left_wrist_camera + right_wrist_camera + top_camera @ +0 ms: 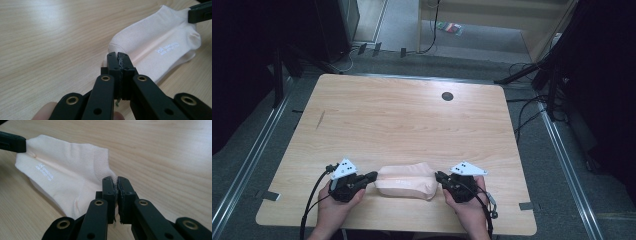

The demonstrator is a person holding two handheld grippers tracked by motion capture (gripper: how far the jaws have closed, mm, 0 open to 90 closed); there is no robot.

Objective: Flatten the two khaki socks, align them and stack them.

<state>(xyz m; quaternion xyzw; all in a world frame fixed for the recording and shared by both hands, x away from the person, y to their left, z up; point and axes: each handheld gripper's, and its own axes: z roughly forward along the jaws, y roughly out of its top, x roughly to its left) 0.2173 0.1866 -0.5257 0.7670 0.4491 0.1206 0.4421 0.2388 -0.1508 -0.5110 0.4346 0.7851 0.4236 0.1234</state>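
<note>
A pale peach sock [407, 181] lies flat on the wooden surface [402, 120], close to the near edge and about midway along it. It looks folded or doubled, with small white lettering printed on its upper face.

The left claw [373, 175] comes in from the left end of the sock, held in the person's left hand [334, 200]. Seen from above, its black tip meets the sock's left end. In the left gripper view the two jaws stand pressed together, with only a thin seam between them, and the sock's rounded end sits right at their tip [117, 55]; a little cloth seems pinched there, though the jaws hide the exact contact.

The right claw [439, 176] comes in from the opposite end, held in the right hand [469, 202]. In the right gripper view its jaws are likewise closed tight [117, 179], and the sock's ribbed cuff edge runs straight into the slit between them, so the claw grips the cloth at that end.

Each gripper view also shows the other claw's black tip at the far end of the sock. The sock [160, 42] stretches between the two claws, resting on the surface. A small dark round hole [447, 96] sits in the surface toward the far side, well apart from the sock.
</note>
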